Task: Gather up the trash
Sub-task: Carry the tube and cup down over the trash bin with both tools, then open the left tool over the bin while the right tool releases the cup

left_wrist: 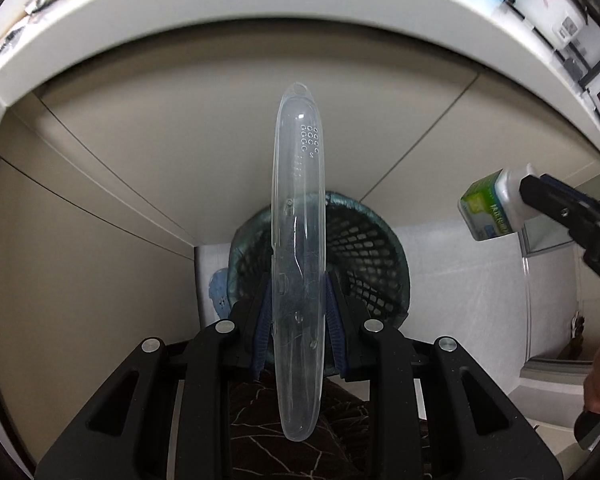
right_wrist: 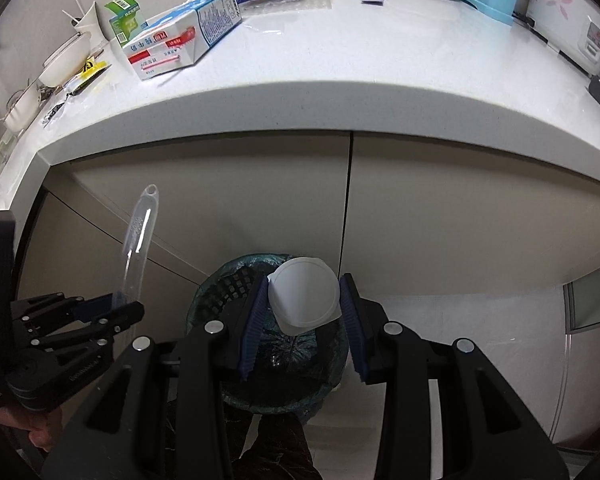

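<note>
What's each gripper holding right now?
Left gripper: closed on the clear plastic case.
Right gripper: closed on the small white bottle.

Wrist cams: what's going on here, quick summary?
A person is clearing trash with two handheld claws. The left claw is shut on a clear plastic case, held upright in front of the lined mesh bin. The right claw grips a small white cup above that bin. More litter, including a blue-and-white carton, remains on the counter.
</note>
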Tool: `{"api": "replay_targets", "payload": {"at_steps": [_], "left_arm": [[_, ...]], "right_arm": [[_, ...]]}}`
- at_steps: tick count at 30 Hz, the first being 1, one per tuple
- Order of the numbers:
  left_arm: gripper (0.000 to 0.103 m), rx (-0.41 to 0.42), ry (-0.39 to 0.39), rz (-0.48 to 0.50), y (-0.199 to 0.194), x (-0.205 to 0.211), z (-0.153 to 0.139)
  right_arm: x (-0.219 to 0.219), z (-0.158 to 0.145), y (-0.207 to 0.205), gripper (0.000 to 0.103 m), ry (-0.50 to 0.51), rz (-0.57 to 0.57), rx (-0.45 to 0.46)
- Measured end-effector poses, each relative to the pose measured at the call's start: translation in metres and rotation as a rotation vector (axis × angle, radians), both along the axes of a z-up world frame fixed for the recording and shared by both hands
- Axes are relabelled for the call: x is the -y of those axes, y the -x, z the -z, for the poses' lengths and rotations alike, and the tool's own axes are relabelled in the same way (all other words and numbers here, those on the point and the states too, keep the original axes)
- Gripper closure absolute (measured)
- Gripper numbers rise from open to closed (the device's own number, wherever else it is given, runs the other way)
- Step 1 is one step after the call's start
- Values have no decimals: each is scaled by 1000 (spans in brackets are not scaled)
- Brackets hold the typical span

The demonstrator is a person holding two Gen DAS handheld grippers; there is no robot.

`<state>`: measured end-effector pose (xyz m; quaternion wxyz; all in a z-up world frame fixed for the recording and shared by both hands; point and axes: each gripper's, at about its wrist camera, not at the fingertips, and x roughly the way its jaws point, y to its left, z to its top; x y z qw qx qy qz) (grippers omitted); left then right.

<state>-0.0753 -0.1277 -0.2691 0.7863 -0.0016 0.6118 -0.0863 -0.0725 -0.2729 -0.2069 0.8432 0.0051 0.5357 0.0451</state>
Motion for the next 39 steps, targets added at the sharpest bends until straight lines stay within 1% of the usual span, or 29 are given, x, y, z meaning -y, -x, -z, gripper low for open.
{"api": "replay_targets", "payload": {"at_steps": [5,11,14,15,17,19,20,22,23,25,29,31,35,39], "left_arm": [[78,-26,5,23,2,9,14],[77,-28,14,65,-3,22,19],[65,-4,17,66,-4,23,16],[57,4,13,60,2,22,14],[53,15,18,45,3,18,11],[43,23,15,23,7,13,7],[41,28,19,13,8,12,5],[31,43,14,-10,9,5,0],[29,52,15,-22,8,-1,-2],[21,60,16,-41,8,-11,-5],[13,72,17,-77,7,-25,-9],[8,81,15,-91,6,-32,-12],[6,104,15,-107,10,-42,-15],[6,100,14,-127,11,-53,-17]], "right_arm": [[4,5,6,68,-2,6,-15],[10,9,12,68,-2,18,-30],[11,11,13,68,-3,22,-32],[12,11,13,68,-4,23,-32],[9,12,12,68,-8,21,-35],[7,13,9,68,-11,15,-37],[6,13,8,68,-13,11,-37],[2,14,6,68,-17,0,-39],[0,15,5,68,-22,-6,-40],[-7,17,2,68,-26,-25,-42],[-21,24,-4,68,-35,-60,-54],[-27,27,-5,68,-39,-81,-60],[-40,33,-10,68,-36,-118,-69],[-52,35,-13,68,-27,-155,-68]]}}
